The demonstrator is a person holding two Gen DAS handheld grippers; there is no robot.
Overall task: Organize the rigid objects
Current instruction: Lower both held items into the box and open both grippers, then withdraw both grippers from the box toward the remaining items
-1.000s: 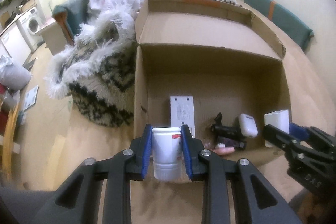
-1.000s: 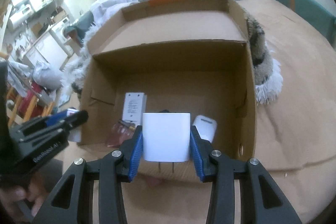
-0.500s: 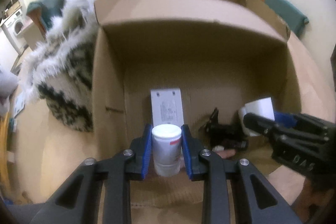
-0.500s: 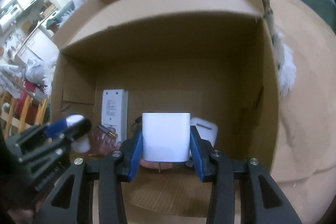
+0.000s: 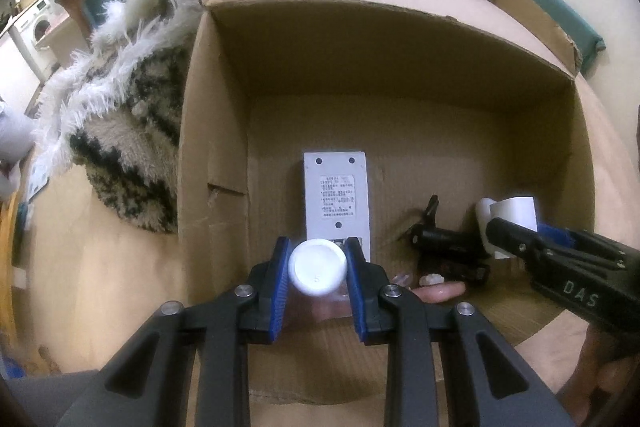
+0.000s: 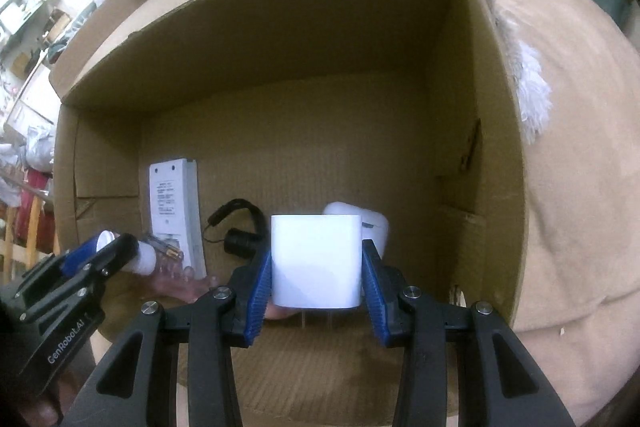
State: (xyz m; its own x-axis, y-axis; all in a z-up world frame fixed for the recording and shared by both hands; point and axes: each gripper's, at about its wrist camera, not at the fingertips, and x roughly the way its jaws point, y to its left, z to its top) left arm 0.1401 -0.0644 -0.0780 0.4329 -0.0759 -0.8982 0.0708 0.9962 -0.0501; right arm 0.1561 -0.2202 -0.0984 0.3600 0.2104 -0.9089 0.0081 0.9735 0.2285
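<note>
Several items already lie in the cardboard box (image 5: 212, 131); left tongs (image 5: 317, 267) grip a white bottle (image 5: 317, 266), right tongs (image 6: 315, 265) a white charger (image 6: 316, 261), both unreleased above its floor.

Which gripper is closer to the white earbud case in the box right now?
Right. The right gripper, holding the white charger, sits directly in front of the earbud case. The left gripper, holding a white bottle, is off to its left, over the flat white device.

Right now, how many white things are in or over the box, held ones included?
4. A bottle in the left gripper, a charger in the right gripper, a flat adapter on the box floor, and a case behind the charger. More may be hidden.
</note>
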